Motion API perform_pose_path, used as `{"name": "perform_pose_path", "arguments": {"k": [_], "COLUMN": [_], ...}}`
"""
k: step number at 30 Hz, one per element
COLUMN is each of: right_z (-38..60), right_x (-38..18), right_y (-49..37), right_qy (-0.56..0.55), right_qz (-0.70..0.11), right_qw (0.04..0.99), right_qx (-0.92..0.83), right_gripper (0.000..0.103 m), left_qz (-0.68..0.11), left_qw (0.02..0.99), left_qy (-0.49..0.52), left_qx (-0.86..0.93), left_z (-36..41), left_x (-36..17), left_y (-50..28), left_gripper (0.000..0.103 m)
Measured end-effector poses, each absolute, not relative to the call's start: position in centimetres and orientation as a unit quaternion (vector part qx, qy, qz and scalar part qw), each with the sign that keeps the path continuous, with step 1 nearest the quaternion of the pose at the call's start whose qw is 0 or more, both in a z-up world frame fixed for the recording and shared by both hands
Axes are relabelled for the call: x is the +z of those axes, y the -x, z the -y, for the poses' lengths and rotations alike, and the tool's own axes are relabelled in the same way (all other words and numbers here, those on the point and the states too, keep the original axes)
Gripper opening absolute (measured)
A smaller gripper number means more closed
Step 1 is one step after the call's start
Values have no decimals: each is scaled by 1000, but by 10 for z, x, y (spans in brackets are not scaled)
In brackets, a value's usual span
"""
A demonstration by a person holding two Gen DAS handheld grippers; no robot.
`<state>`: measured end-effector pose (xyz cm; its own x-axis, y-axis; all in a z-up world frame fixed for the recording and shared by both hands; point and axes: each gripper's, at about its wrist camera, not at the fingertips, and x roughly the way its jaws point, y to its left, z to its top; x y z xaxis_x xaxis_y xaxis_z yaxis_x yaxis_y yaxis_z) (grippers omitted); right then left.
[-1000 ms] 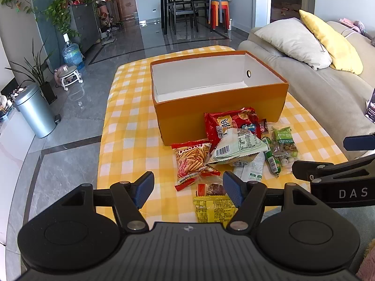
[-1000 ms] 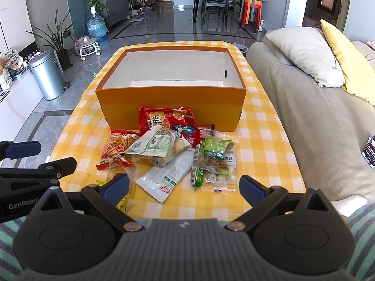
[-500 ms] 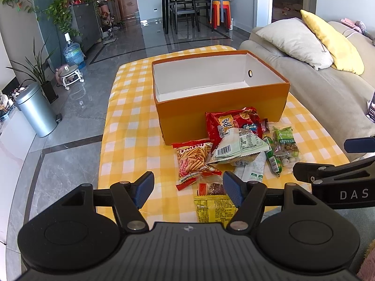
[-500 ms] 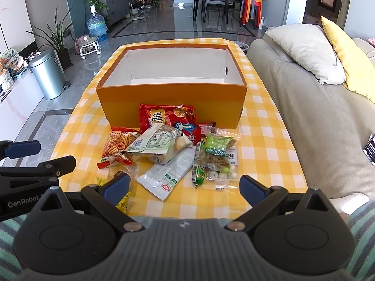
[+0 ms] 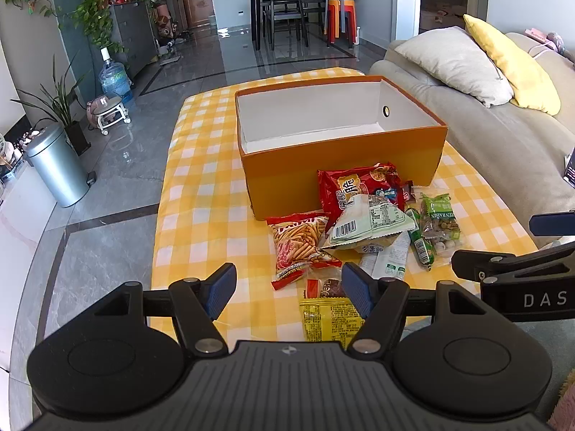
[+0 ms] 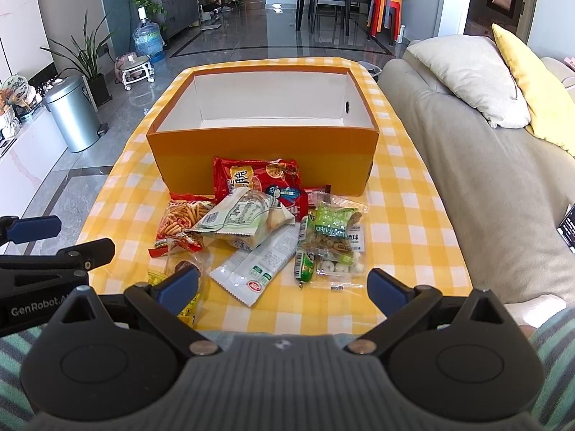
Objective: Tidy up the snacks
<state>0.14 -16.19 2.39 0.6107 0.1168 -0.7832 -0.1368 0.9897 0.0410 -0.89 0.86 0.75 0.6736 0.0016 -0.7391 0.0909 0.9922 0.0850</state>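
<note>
An empty orange box (image 5: 341, 165) (image 6: 262, 154) stands on the yellow checked table (image 5: 201, 194) (image 6: 406, 194). In front of it lies a pile of snack packets: a red bag (image 5: 359, 185) (image 6: 258, 179), a chip-stick bag (image 5: 298, 242) (image 6: 181, 221), a pale green packet (image 5: 370, 221) (image 6: 240, 221), a white packet (image 6: 258, 269), a green nut packet (image 5: 440, 215) (image 6: 332, 230) and a yellow packet (image 5: 330, 318). My left gripper (image 5: 289, 291) is open, low over the table's near edge by the yellow packet. My right gripper (image 6: 284, 287) is open wide, near the front edge, empty.
A grey sofa (image 5: 503, 136) (image 6: 485, 179) with white and yellow cushions runs along the table's right side. A metal bin (image 5: 57, 165) (image 6: 72, 111), plants and a water bottle stand on the floor to the left. Each gripper shows at the edge of the other's view.
Both grippers have moved slightly forward toward the snack pile. Their openings are unchanged. The snacks and box have not moved.
</note>
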Motion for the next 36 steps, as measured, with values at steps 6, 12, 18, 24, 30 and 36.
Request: {"name": "perform_pose_path", "arguments": {"k": [6, 12, 18, 24, 30, 36], "right_z": [162, 161, 162, 160, 163, 166], "right_x": [23, 20, 19, 17, 10, -6], "right_y": [-1, -1, -4, -9, -24, -49], "right_qy": [11, 8, 6, 9, 7, -12], "right_qz": [-437, -440, -447, -450, -446, -462], "right_qw": [897, 895, 892, 890, 892, 884], "right_qx": [70, 70, 68, 69, 71, 74], "right_gripper": [97, 97, 97, 97, 91, 69], "left_qz": [-404, -406, -414, -430, -474, -497], "left_qw": [913, 912, 908, 899, 876, 860], "left_qy": [-57, -57, -54, -48, -1, 63], "left_qx": [-25, -25, -38, -63, -85, -97], "left_z": [-9, -8, -8, -6, -16, -23], "left_x": [7, 6, 3, -1, -12, -23], "left_y": [9, 8, 5, -5, -28, -51], "left_gripper": [79, 79, 79, 77, 61, 52]}}
